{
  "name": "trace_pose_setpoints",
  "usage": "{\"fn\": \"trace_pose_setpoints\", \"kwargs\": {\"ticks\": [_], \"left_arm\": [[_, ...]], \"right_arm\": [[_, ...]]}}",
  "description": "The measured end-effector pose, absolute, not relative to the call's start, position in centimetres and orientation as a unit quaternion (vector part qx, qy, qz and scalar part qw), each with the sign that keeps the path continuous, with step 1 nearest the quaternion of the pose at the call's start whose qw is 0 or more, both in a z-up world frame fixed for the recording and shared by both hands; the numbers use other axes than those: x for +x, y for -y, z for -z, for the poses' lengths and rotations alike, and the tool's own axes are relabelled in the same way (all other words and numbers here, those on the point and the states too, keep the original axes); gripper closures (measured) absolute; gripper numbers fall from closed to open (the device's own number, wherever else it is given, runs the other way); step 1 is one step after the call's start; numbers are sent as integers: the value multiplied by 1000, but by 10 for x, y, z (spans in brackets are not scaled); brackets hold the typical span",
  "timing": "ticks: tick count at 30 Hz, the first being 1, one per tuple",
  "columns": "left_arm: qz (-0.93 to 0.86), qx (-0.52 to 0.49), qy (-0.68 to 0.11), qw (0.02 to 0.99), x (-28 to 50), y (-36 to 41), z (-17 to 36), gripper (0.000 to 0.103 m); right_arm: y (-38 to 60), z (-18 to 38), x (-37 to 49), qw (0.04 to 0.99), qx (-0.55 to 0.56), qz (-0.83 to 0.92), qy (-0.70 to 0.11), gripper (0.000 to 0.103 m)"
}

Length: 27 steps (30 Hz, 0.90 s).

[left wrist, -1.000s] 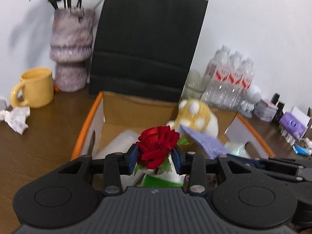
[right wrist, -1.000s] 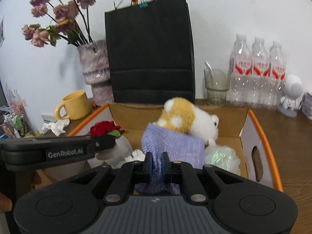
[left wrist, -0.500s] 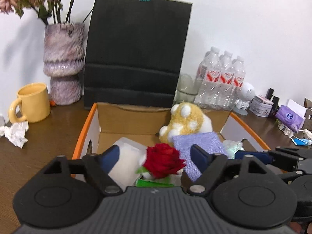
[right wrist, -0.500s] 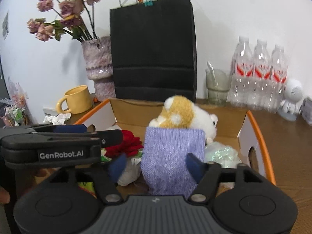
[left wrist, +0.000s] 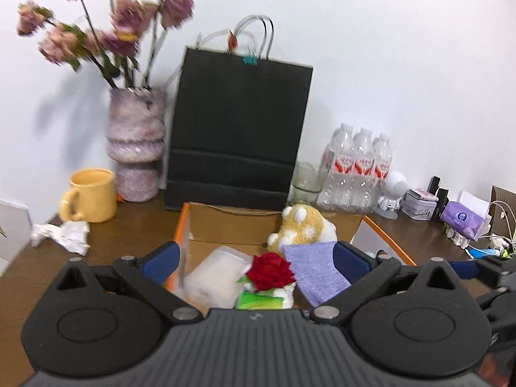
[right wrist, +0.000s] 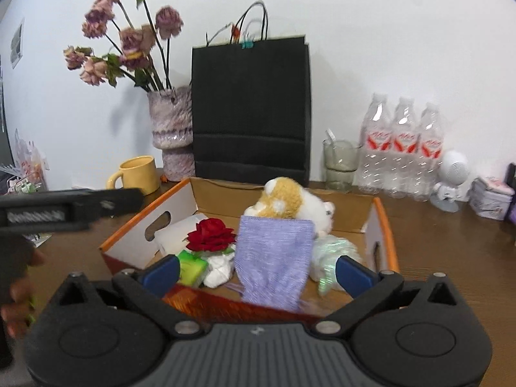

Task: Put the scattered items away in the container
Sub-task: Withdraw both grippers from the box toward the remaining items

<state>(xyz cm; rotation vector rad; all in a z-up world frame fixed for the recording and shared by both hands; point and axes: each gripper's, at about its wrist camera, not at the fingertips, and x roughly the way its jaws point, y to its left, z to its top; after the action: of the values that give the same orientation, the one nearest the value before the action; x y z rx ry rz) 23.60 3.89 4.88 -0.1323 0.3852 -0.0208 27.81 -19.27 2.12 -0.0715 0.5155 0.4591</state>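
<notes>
An orange-rimmed cardboard box (right wrist: 383,222) holds a red rose (right wrist: 211,234), a purple knitted cloth (right wrist: 274,258), a yellow and white plush toy (right wrist: 290,200), a green packet (right wrist: 191,266) and a white container (left wrist: 216,274). The cloth drapes over the box's near wall. The box (left wrist: 180,229) also shows in the left wrist view, with the rose (left wrist: 270,268) and cloth (left wrist: 314,271). My left gripper (left wrist: 254,259) is open and empty, above the box's near side. My right gripper (right wrist: 256,271) is open and empty, just in front of the cloth.
A black paper bag (right wrist: 250,109), a vase of dried flowers (right wrist: 171,132) and a yellow mug (right wrist: 137,174) stand behind the box. Water bottles (right wrist: 403,148), a glass (right wrist: 340,164) and a small white figure (right wrist: 451,177) are at the right. Crumpled paper (left wrist: 63,235) lies left.
Both grippers opened: the left let go of the rose, the right let go of the purple cloth. Both then pulled back and up from the box.
</notes>
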Motion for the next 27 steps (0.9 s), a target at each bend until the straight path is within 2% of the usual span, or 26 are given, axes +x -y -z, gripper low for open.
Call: {"fn": "trace_pose_setpoints", "kwargs": {"ticks": [6,14,21,27], "left_arm": [[-14,-52,-204,977,191,-63,-45,0],[-27,-60,-253,965,149,-78,-14,0],[-7,-63,-306,950,153,-61,18,0],[2,-58,-316,947,167,-48,25,0]], "right_arm": [[231,-23,237,947,-45,-197,-251,0],[264,8,200,940,-33,-171,-292,0],[270,39,199,931,0,-160,-329,0],[271,47,208,928,5,-155,-339,0]]}}
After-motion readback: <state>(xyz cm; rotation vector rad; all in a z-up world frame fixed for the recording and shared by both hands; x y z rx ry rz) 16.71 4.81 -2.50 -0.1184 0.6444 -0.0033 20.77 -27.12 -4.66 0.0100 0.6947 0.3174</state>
